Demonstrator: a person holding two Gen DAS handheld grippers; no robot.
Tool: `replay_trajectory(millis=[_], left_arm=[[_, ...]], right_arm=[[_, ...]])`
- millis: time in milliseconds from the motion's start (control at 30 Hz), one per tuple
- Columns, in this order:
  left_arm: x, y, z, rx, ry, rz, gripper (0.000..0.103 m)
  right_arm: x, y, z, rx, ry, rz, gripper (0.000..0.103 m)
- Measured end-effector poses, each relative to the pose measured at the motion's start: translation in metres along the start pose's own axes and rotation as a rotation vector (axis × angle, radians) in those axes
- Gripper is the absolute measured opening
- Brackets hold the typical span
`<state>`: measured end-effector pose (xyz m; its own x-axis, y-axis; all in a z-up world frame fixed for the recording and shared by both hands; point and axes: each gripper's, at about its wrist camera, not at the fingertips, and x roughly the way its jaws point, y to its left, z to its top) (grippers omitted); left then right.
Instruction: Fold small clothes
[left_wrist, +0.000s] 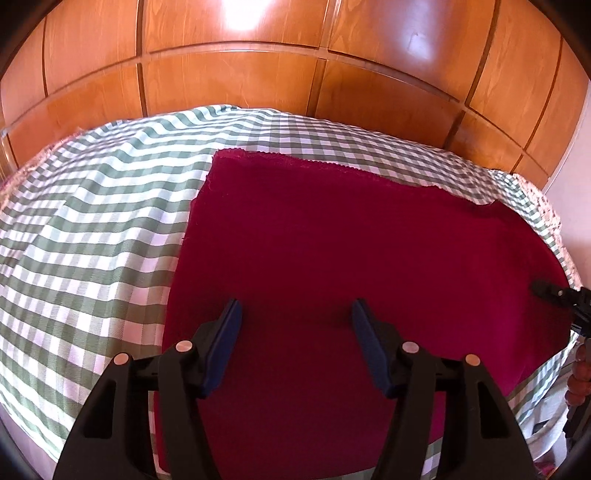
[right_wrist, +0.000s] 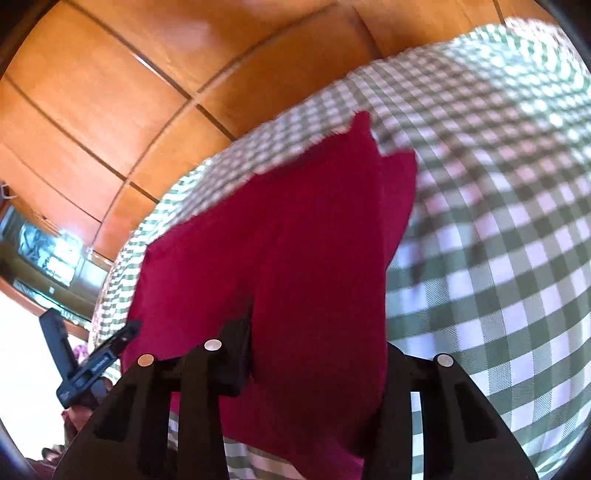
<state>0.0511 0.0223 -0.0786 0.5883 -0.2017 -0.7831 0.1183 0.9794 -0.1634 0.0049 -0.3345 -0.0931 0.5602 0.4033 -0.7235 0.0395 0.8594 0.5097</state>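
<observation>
A dark red cloth (left_wrist: 351, 240) lies spread flat on a green-and-white checked tablecloth (left_wrist: 92, 221). My left gripper (left_wrist: 295, 314) is open, its blue-padded fingers (left_wrist: 229, 332) just above the cloth's near part, holding nothing. My right gripper (right_wrist: 255, 314) is shut on the red cloth (right_wrist: 295, 258) and lifts a fold of it, so the cloth drapes over the right finger and hides it. The right gripper's tip also shows in the left wrist view (left_wrist: 554, 291) at the cloth's right edge. The left gripper shows in the right wrist view (right_wrist: 99, 362) at the lower left.
A wooden panelled wall (left_wrist: 258, 74) stands right behind the table. The checked tablecloth (right_wrist: 498, 221) extends well to the right of the red cloth. A window or glass cabinet (right_wrist: 44, 254) shows at the far left.
</observation>
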Motion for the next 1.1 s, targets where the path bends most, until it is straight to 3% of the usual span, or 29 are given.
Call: replay_trajectory(millis=[367,667,800,933,1000,1033,1100], left_arm=[[-0.020,0.030,0.009,-0.049,-0.010,-0.178,0.055],[-0.050,0.108,0.011,-0.259,-0.037,-0.223,0.054],[-0.054,0.126,0.012,-0.319,-0.039,-0.337,0.054],[-0.052,0.132,0.016,-0.352,-0.029,-0.428,0.058],[-0.048,0.133,0.018,-0.389,-0.010,-0.473,0.058],[-0.046,0.133,0.020,-0.404,0.006,-0.504,0.058],[-0.043,0.130,0.023,-0.406,0.028,-0.544,0.062]], right_arm=[[-0.010,0.120,0.016,-0.200,-0.051,0.120,0.033],[0.064,0.225,-0.005,-0.400,0.064,0.128,0.033],[0.105,0.251,-0.029,-0.518,0.142,0.087,0.033],[0.117,0.261,-0.048,-0.609,0.156,0.080,0.045],[0.106,0.262,-0.052,-0.616,0.163,0.176,0.063],[0.098,0.260,-0.053,-0.618,0.179,0.237,0.079],[0.081,0.254,-0.056,-0.623,0.192,0.321,0.080]])
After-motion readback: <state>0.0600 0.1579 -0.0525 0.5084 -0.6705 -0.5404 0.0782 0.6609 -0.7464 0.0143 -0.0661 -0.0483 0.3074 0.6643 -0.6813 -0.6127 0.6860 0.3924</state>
